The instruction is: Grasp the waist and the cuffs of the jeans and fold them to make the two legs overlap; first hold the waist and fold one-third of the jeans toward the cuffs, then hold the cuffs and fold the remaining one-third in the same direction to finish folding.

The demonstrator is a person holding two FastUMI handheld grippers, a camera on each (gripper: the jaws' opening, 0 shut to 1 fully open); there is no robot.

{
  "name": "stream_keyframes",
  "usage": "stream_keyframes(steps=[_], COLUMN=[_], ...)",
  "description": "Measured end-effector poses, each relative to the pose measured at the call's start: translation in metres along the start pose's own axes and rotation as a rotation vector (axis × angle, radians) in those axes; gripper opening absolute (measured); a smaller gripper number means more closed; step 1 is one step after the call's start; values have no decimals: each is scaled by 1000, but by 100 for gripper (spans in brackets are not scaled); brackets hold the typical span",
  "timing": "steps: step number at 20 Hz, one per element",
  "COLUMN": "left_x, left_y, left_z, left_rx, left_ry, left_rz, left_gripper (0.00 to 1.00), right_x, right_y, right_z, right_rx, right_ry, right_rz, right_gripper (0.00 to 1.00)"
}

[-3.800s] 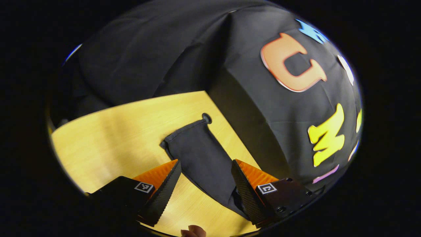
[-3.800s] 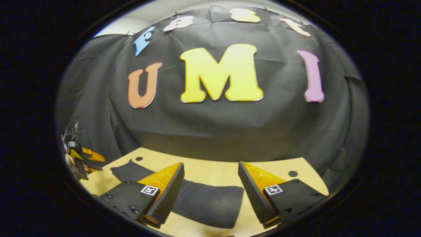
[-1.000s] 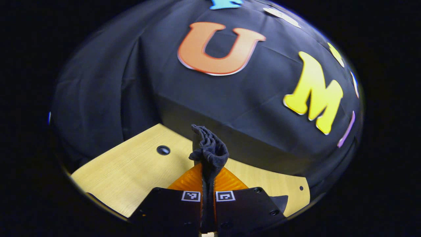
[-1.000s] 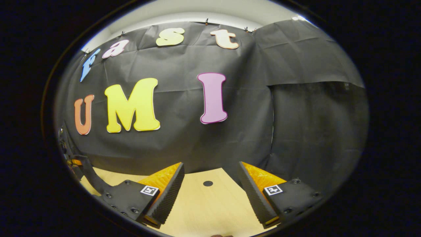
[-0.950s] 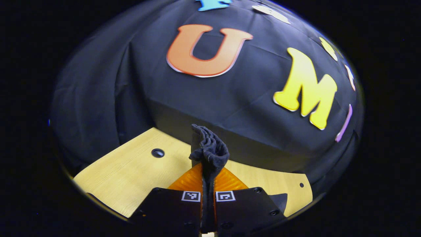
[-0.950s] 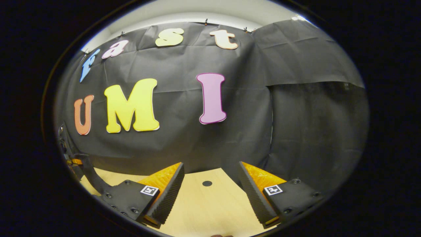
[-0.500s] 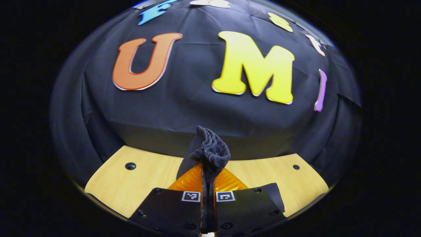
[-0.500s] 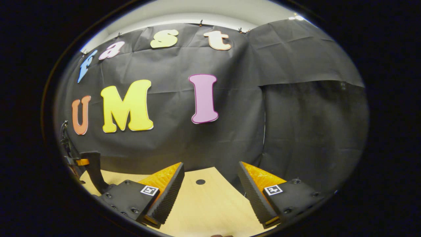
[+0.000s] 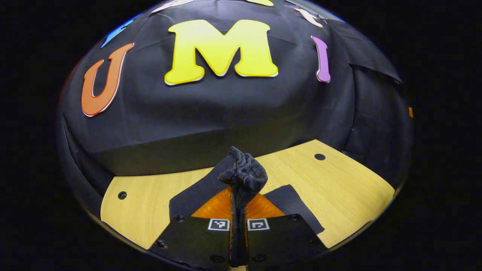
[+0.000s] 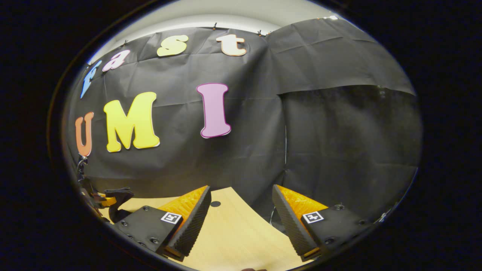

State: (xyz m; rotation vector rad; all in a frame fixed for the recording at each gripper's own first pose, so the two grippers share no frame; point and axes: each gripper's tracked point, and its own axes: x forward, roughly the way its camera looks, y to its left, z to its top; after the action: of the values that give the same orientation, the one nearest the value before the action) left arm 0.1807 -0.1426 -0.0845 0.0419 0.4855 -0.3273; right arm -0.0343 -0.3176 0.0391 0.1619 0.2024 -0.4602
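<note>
Jeans point(image 9: 244, 175) bunched and clamped in left claw point(image 9: 238, 205), lifted above the wooden surface point(image 9: 339, 188). Right claw point(image 10: 241, 210) spread wide, holding nothing.

We find both views sharp at centre, with heavy fisheye bending toward the edges. The table point(image 9: 339, 180) is brightly and evenly lit from above; the wall point(image 10: 339, 131) stays dim. The dark jeans point(image 9: 244, 175) show little detail. We note no glare or motion blur.
</note>
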Motion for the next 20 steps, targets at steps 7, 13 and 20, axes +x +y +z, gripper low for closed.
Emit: stream_keyframes(steps=[7, 13, 20], left_x=[10, 26, 28], left_y=[-34, -55, -80], left_z=[-44, -88, -104], left_rx=[155, 229, 311], left_ry=[75, 156, 172], left_rz=[-28, -37, -114], left_gripper=[3, 3, 78], right_x=[-5, -6, -3], right_y=[-26, -33, -23], right_z=[-2, -3, -8], right_rx=[30, 33, 35], right_ry=[8, 16, 29], right_rz=[-48, -63, -55], right_gripper=[100, 100, 100])
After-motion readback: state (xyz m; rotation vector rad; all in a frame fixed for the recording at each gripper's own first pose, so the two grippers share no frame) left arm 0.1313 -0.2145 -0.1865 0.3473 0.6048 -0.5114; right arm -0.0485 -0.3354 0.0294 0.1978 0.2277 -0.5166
